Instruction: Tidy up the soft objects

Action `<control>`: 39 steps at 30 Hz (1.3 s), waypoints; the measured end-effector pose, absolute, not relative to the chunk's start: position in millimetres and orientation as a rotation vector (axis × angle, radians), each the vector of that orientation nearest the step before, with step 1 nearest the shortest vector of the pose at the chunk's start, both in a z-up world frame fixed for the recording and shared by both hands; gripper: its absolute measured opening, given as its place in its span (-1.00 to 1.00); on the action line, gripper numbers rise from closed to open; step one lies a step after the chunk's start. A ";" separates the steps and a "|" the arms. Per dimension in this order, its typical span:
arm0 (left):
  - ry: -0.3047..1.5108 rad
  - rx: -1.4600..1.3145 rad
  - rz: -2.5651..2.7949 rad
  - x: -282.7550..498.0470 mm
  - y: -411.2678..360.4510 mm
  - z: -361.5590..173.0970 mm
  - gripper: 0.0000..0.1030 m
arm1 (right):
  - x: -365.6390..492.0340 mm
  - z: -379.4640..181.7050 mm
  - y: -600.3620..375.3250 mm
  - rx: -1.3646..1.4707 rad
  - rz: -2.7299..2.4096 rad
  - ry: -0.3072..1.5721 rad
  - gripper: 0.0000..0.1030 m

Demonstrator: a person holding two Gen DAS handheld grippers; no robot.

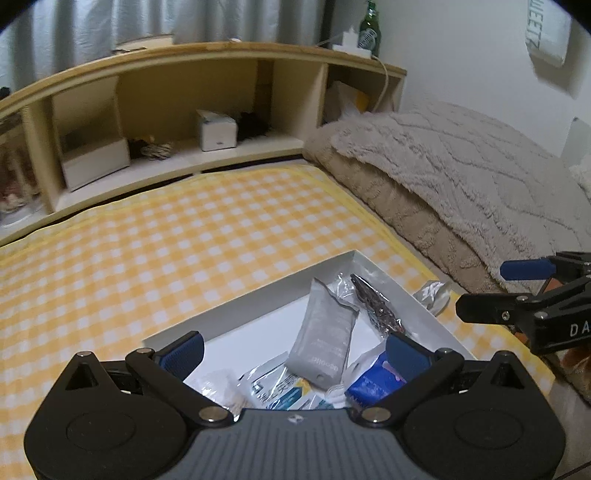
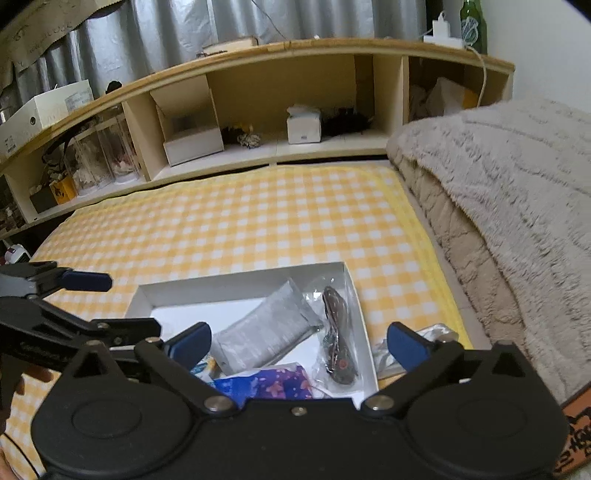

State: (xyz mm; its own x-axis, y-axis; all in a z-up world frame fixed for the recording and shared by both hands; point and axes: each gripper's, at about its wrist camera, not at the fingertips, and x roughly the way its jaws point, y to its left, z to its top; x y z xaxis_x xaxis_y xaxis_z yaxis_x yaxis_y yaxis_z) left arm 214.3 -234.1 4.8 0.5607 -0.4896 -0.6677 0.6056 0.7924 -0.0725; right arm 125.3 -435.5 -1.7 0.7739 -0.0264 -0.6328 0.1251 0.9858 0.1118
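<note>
A shallow white box (image 1: 280, 281) (image 2: 236, 285) lies on the yellow checked bed cover. In it are a grey pouch (image 1: 325, 332) (image 2: 266, 332), a clear bag with a dark item (image 1: 373, 302) (image 2: 338, 332), a blue floral packet (image 1: 373, 380) (image 2: 273, 384) and other small packets (image 1: 277, 387). A clear wrapper (image 1: 434, 295) (image 2: 436, 332) lies just outside the box's right wall. My left gripper (image 1: 293, 349) is open and empty above the box's near part. My right gripper (image 2: 299, 341) is open and empty above the box's right side; it shows at the right of the left wrist view (image 1: 491, 291).
A folded beige fluffy blanket (image 1: 461, 177) (image 2: 509, 192) lies along the right of the bed. A wooden headboard shelf (image 1: 207, 110) (image 2: 280, 107) at the back holds boxes, jars and clutter. A green bottle (image 1: 370, 27) stands on top.
</note>
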 end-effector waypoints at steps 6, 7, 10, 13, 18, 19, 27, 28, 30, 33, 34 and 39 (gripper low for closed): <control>0.719 0.117 -0.616 195.8 -204.3 29.1 1.00 | 112.7 17.0 -418.1 0.184 -0.118 0.669 1.00; 0.713 0.112 -0.603 192.0 -199.6 33.8 1.00 | 109.9 21.6 -414.6 0.197 -0.127 0.664 1.00; 0.689 0.096 -0.567 180.1 -184.4 47.8 1.00 | 100.7 35.7 -402.1 0.237 -0.135 0.643 1.00; 0.657 0.073 -0.536 167.0 -167.4 59.6 1.00 | 89.2 48.1 -385.6 0.261 -0.115 0.617 1.00; 0.626 0.074 -0.451 141.6 -142.2 69.9 1.00 | 69.4 56.5 -355.0 0.244 -0.087 0.603 1.00; 0.618 0.075 -0.433 135.5 -136.5 71.0 1.00 | 64.3 56.5 -349.2 0.238 -0.083 0.601 1.00; 0.618 0.039 -0.376 96.8 -93.3 61.6 1.00 | 26.3 49.9 -317.8 0.184 -0.074 0.585 1.00; 0.616 0.047 -0.373 93.0 -90.0 59.5 1.00 | 22.1 48.3 -315.7 0.180 -0.078 0.583 1.00; 0.616 0.068 -0.361 85.3 -85.6 55.3 1.00 | 14.0 45.1 -311.2 0.170 -0.086 0.581 1.00; 0.612 0.094 -0.356 73.6 -78.0 48.7 1.00 | 3.3 39.2 -304.8 0.146 -0.102 0.574 1.00; 0.612 0.095 -0.359 70.6 -76.0 46.3 1.00 | -0.5 37.1 -302.9 0.139 -0.106 0.572 1.00; 0.593 0.104 -0.360 55.2 -67.3 38.0 1.00 | -16.3 26.6 -293.4 0.094 -0.146 0.559 1.00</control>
State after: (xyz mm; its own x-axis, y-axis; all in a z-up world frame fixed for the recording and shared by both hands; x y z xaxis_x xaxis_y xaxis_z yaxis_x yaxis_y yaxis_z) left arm 55.2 -67.3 38.0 0.7692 -0.3017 -0.5633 0.3607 0.9326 -0.0070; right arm -16.3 -293.4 26.6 0.8378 -0.1122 -0.5343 0.1635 0.9853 0.0494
